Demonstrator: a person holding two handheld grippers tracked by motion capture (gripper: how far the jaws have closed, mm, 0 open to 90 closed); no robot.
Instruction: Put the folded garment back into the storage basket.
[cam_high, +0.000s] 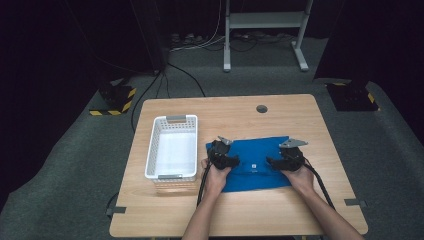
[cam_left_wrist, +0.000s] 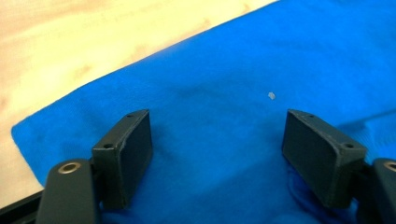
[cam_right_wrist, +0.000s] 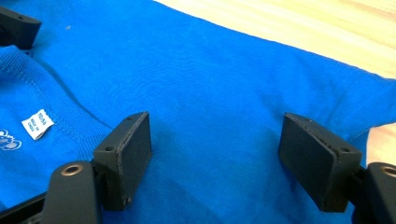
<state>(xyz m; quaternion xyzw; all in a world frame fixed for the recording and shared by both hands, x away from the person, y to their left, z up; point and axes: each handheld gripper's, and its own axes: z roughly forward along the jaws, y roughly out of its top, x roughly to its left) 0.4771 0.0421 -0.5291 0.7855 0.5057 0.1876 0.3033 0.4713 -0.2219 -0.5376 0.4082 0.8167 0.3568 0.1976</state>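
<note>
The left claw (cam_high: 223, 152) and right claw (cam_high: 288, 155) are held open above the folded blue T-shirt (cam_high: 252, 162), nothing gripped. The shirt is laid flat on the surface (cam_high: 240, 107), beside the white basket (cam_high: 172, 147). A fold or lift is judged next; fabric edges must be pinched.

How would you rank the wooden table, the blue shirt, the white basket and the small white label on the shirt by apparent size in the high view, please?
1. wooden table
2. blue shirt
3. white basket, though its footprint looks close to the shirt's, so that order is unsure
4. small white label
</note>
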